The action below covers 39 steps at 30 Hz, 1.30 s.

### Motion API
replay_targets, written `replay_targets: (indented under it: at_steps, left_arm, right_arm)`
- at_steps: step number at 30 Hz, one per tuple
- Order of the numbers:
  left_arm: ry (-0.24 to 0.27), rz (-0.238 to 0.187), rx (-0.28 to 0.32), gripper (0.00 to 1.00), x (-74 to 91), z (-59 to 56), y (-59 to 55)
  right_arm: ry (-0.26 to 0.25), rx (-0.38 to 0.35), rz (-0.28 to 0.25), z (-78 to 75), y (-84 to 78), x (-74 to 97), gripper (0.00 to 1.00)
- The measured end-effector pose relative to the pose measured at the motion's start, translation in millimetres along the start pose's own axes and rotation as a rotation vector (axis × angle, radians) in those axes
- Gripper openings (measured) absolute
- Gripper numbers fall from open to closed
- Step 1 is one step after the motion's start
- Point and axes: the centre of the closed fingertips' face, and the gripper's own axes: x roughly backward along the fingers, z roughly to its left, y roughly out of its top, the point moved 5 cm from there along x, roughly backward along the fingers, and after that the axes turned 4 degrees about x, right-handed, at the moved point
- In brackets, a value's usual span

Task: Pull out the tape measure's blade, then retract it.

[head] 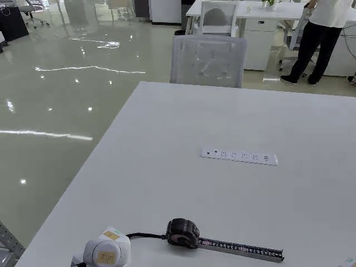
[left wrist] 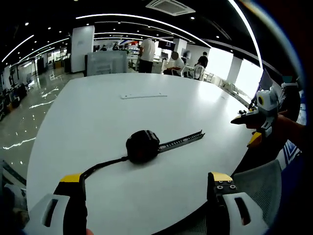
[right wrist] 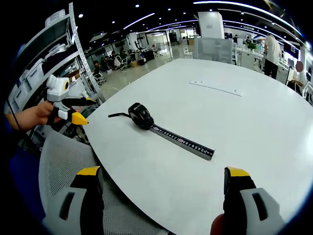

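Across the head view, the tape measure (head: 182, 232) sat near the close edge of the white table (head: 167, 167), its blade (head: 242, 249) drawn out flat to the right and its black strap (head: 146, 236) trailing left toward the left gripper (head: 105, 250). That gripper's jaws could not be made out from up there.

Over to the left gripper view: its jaws stood wide apart with nothing between them, short of the strap's end. The case lay ahead on the table, apart from both tips. Off to the side the right gripper (left wrist: 244, 131) hovered clear of the table edge, parted and empty.

Right gripper view now: its own jaws were spread wide too, bare, and the blade's hooked end (right wrist: 209, 152) lay nearest, well apart from them.

So the pull-out looked done and the retraction not yet begun. The next move would likely call for one gripper to pin the case while the other frees whatever lock is keeping the blade out or guides the blade home. A loose spring return could whip.
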Motion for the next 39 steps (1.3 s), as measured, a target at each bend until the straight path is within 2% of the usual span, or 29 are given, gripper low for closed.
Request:
replay_targets:
  at_steps: [6,17,26,30,34,36,39]
  left_arm:
    - [0.017,-0.002,0.01,1.0,6.6,-1.4,2.6]
    - [0.031,-0.022,0.025,1.0,26.3,-6.9,4.9]
    - [0.013,-0.014,0.033,1.0,42.8,-15.6,-5.2]
    - [0.023,-0.006,0.028,1.0,52.5,-16.4,-11.0]
    - [0.03,-0.013,0.051,1.0,61.6,-17.2,-11.4]
    - [0.049,0.001,0.061,1.0,64.4,-16.2,-13.2]
    - [0.048,-0.008,0.076,1.0,67.1,-18.5,-10.6]
  right_arm:
    - [-0.008,-0.014,-0.02,-3.1,9.3,9.7,1.0]
    - [0.005,0.021,-0.018,4.3,11.8,24.3,1.0]
    - [-0.002,0.045,-0.007,11.9,3.8,48.4,1.0]
    - [-0.015,0.043,-0.012,15.0,2.0,58.2,1.0]
    - [-0.019,0.044,-0.01,19.4,-0.5,64.8,1.0]
    - [-0.024,0.046,-0.011,20.3,-0.9,67.6,1.0]
    - [-0.027,0.038,-0.014,19.5,-2.5,69.2,1.0]
